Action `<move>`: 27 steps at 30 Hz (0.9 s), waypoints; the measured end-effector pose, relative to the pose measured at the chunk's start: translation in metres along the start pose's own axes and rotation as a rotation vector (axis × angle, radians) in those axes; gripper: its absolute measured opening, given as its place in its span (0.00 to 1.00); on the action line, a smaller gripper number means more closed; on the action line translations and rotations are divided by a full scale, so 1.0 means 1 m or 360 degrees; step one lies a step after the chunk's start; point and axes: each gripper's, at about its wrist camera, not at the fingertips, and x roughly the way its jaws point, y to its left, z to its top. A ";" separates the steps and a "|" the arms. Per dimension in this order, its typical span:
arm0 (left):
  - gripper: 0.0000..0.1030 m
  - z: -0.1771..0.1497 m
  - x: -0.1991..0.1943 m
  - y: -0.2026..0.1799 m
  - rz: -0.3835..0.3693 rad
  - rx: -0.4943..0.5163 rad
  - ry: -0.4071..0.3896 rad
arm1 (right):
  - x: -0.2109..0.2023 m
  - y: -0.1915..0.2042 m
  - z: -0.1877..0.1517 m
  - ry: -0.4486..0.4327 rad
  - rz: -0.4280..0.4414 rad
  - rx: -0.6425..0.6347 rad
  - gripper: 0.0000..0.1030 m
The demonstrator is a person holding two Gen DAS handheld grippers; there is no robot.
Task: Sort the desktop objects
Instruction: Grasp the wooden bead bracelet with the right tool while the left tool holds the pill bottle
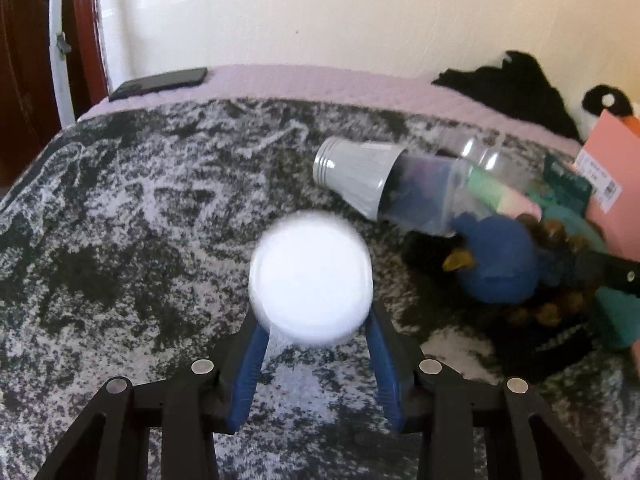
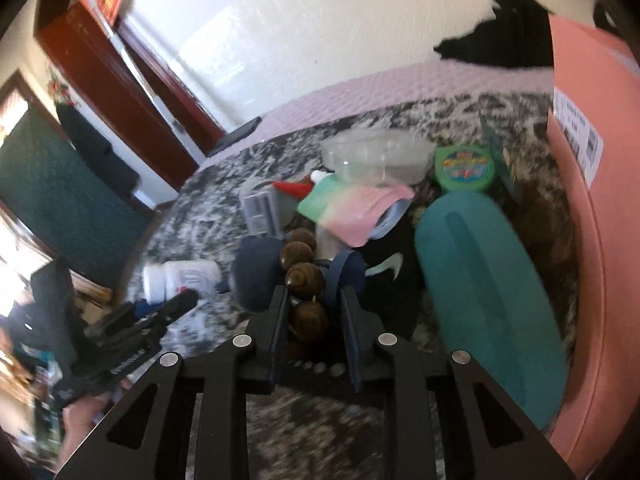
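While left fingers (image 1: 256, 344) clamp white bottle (image 1: 311, 276) — beads (image 2: 306, 276) between right fingers (image 2: 352, 320).

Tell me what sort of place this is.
Probably a bedroom at home: the clutter lies on a black-and-white patterned blanket spread over a pink quilted cover, seemingly a bed rather than a desk. A dark red wooden door and a plain cream wall stand behind it.

Home bedroom: pink quilted bedspread (image 1: 320, 82) (patterned blanket (image 1: 160, 200) over it), wooden door (image 2: 132, 92).
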 end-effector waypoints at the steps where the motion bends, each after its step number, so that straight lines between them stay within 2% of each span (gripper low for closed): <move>1: 0.39 0.001 -0.003 0.000 -0.0005 -0.0003 -0.0006 | -0.004 0.001 0.000 0.0003 0.0033 0.0017 0.19; 2: 0.39 0.001 -0.003 0.001 -0.0010 -0.0005 -0.0006 | -0.007 0.002 0.000 0.0006 0.0061 0.0033 0.19; 3: 0.33 0.001 -0.004 0.002 -0.0015 -0.0008 -0.0003 | -0.011 0.004 0.000 0.0012 0.0081 0.0047 0.19; 4: 0.08 0.002 -0.004 0.003 -0.0020 -0.0011 0.0001 | -0.014 0.006 0.000 0.0016 0.0095 0.0057 0.19; 5: 0.04 0.002 -0.005 0.004 -0.0026 -0.0014 0.0004 | -0.017 0.008 0.000 0.0015 0.0101 0.0055 0.19; 7: 0.04 0.001 -0.003 0.006 -0.0040 -0.0024 0.0020 | -0.022 0.013 -0.001 0.0014 0.0136 0.0057 0.19; 9: 0.07 0.000 0.000 0.009 -0.0073 -0.0053 0.0044 | -0.028 0.016 -0.003 0.0011 0.0175 0.0070 0.19; 11: 0.32 -0.001 0.000 0.014 -0.0120 -0.0114 0.0049 | -0.031 0.019 -0.003 0.0021 0.0246 0.0084 0.19; 12: 0.53 -0.002 0.001 0.017 -0.0141 -0.0150 0.0056 | -0.031 0.021 -0.004 0.0030 0.0285 0.0089 0.19; 13: 0.62 -0.003 0.003 0.018 -0.0157 -0.0167 0.0060 | -0.030 0.025 -0.005 0.0041 0.0298 0.0072 0.19; 15: 0.69 -0.005 0.008 0.017 -0.0170 -0.0170 0.0093 | -0.020 0.036 -0.007 0.0077 0.0238 -0.0039 0.19; 16: 0.71 -0.006 0.012 0.014 -0.0163 -0.0160 0.0136 | -0.011 0.043 -0.010 0.0109 0.0153 -0.0115 0.19; 17: 0.71 -0.008 0.017 0.011 -0.0152 -0.0134 0.0174 | -0.003 0.047 -0.013 0.0137 0.0130 -0.0148 0.19; 21: 0.74 -0.012 0.028 -0.004 -0.0073 -0.0010 0.0225 | 0.005 0.067 -0.022 0.0213 0.0419 -0.0144 0.19; 22: 0.75 -0.012 0.030 -0.004 -0.0042 -0.0002 0.0214 | -0.003 0.073 -0.020 0.0193 0.0480 -0.0160 0.12; 23: 0.75 -0.012 0.031 -0.003 -0.0033 -0.0014 0.0209 | -0.010 0.079 -0.019 0.0172 0.0541 -0.0176 0.00; 25: 0.74 -0.011 0.035 0.000 -0.0042 -0.0067 0.0185 | -0.027 0.084 -0.015 0.0138 0.0682 -0.0148 0.00; 26: 0.71 -0.011 0.038 0.001 -0.0052 -0.0077 0.0181 | -0.035 0.085 -0.013 0.0121 0.0727 -0.0133 0.00; 27: 0.52 -0.011 0.040 0.001 -0.0059 -0.0080 0.0184 | -0.042 0.086 -0.012 0.0101 0.0705 -0.0150 0.00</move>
